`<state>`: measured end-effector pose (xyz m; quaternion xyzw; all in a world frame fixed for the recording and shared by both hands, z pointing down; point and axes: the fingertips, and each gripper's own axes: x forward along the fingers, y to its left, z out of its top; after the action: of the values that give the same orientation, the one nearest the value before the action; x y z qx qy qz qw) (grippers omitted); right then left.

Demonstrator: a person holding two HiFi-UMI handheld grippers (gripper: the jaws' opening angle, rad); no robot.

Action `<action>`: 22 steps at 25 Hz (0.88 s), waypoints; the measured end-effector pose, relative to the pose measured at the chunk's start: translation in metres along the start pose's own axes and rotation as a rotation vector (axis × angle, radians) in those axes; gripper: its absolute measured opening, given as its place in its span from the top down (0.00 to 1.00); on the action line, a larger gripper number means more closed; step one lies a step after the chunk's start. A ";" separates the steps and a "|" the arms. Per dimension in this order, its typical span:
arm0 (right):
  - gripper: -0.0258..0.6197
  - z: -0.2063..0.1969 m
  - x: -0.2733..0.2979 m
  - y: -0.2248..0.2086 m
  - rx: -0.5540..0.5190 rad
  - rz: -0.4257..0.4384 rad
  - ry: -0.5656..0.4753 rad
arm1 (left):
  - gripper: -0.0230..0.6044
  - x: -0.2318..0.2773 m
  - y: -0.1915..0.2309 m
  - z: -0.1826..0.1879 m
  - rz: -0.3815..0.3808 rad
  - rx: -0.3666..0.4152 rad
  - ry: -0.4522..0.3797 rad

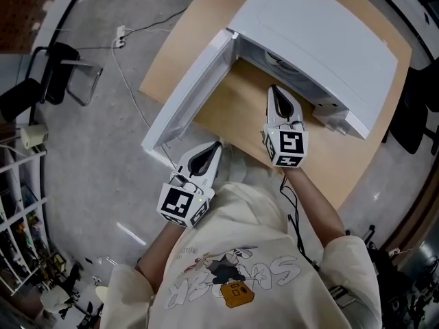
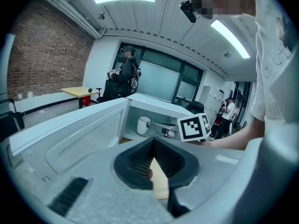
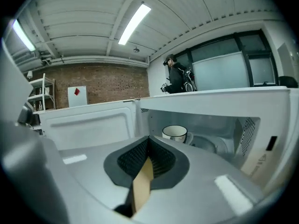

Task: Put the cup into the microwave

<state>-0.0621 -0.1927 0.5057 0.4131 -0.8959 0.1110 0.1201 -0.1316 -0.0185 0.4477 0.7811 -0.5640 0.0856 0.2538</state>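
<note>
A white cup [image 3: 175, 133] with a dark rim stands upright inside the white microwave [image 1: 322, 40], on its turntable; in the left gripper view the cup [image 2: 143, 124] shows through the open cavity. The microwave door [image 1: 192, 94] hangs wide open to the left. My right gripper [image 1: 273, 88] is in front of the cavity, pointing in, shut and empty [image 3: 148, 138], apart from the cup. My left gripper [image 1: 218, 144] hovers near the door's outer end, shut with nothing held [image 2: 153, 140]. The head view hides the cup under the microwave's top.
The microwave sits on a wooden table [image 1: 343, 160]. A black chair [image 1: 48, 81] and a cable with a power strip [image 1: 121, 36] lie on the floor at left. Shelving [image 1: 20, 211] stands at far left. A person [image 2: 124, 73] stands in the background.
</note>
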 end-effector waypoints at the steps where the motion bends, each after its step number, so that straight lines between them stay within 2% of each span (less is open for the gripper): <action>1: 0.95 0.003 -0.010 0.009 0.005 0.026 0.004 | 0.96 0.000 -0.001 0.001 0.000 -0.004 -0.004; 4: 0.95 0.013 -0.041 0.032 0.002 0.062 0.005 | 0.96 0.004 -0.007 0.004 -0.010 -0.010 -0.017; 12: 0.95 0.009 -0.094 0.061 0.024 0.069 0.030 | 0.96 0.024 -0.028 0.014 -0.060 -0.006 -0.038; 22: 0.95 0.009 -0.112 0.040 0.036 0.017 0.041 | 0.96 0.042 -0.046 0.018 -0.100 -0.020 -0.042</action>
<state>-0.0231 -0.0898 0.4590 0.4053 -0.8945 0.1367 0.1301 -0.0769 -0.0514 0.4356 0.8074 -0.5303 0.0507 0.2537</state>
